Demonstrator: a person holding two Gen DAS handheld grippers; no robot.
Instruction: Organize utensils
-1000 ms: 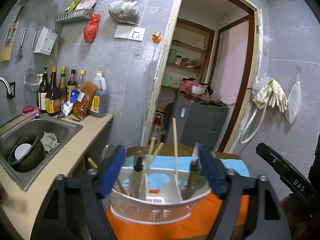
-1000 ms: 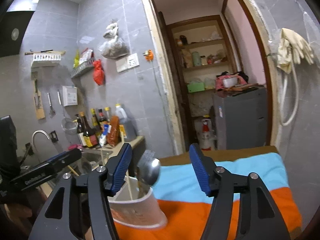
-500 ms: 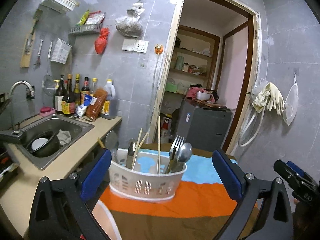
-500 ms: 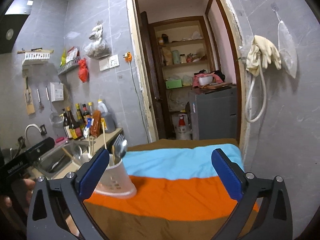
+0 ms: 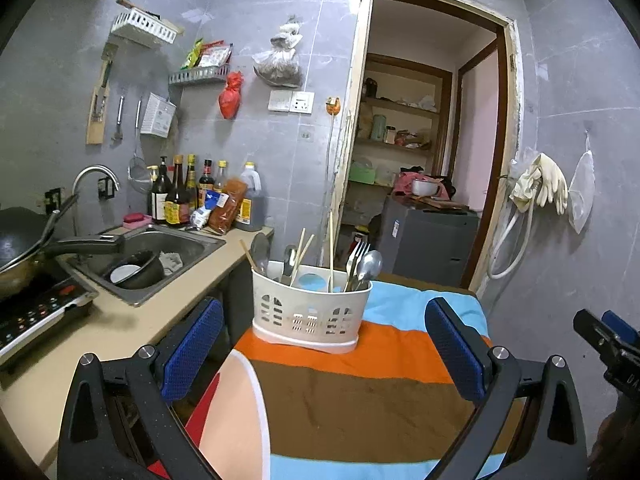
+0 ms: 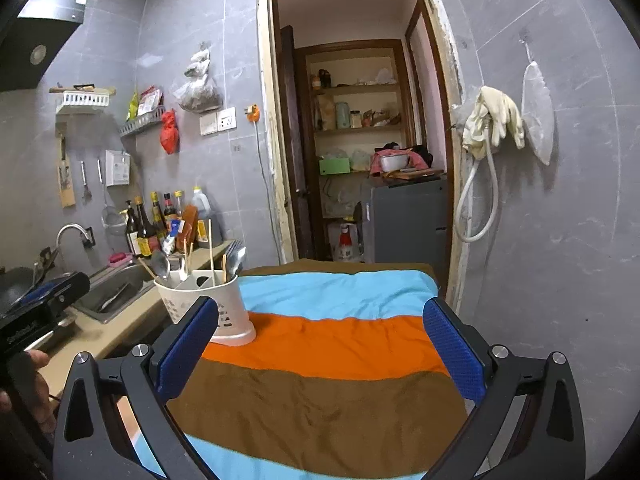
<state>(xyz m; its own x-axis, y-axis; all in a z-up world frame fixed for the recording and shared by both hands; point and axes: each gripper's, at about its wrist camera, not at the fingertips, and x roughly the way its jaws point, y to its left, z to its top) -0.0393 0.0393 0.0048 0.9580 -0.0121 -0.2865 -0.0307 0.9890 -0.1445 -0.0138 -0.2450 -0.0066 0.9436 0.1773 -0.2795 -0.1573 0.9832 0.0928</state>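
A white slotted utensil holder [image 5: 310, 312] stands on the striped cloth [image 5: 360, 392] near the table's far left edge. It holds spoons [image 5: 369, 266], a fork [image 5: 357, 254] and wooden chopsticks [image 5: 331, 244], all upright. It also shows in the right wrist view [image 6: 208, 304]. My left gripper [image 5: 324, 354] is open and empty, a little short of the holder. My right gripper [image 6: 320, 350] is open and empty over the cloth [image 6: 332, 368], to the right of the holder.
A counter [image 5: 120, 320] runs along the left with a sink [image 5: 168, 248] holding a dark bowl, bottles [image 5: 192, 196] at the back, a pan [image 5: 24, 248] and a cooktop [image 5: 32, 304]. A doorway [image 5: 424, 160] lies behind the table.
Both grippers have pulled back from the holder and opened wide. The holder, held between the left jaws a second ago, now stands free on the cloth.
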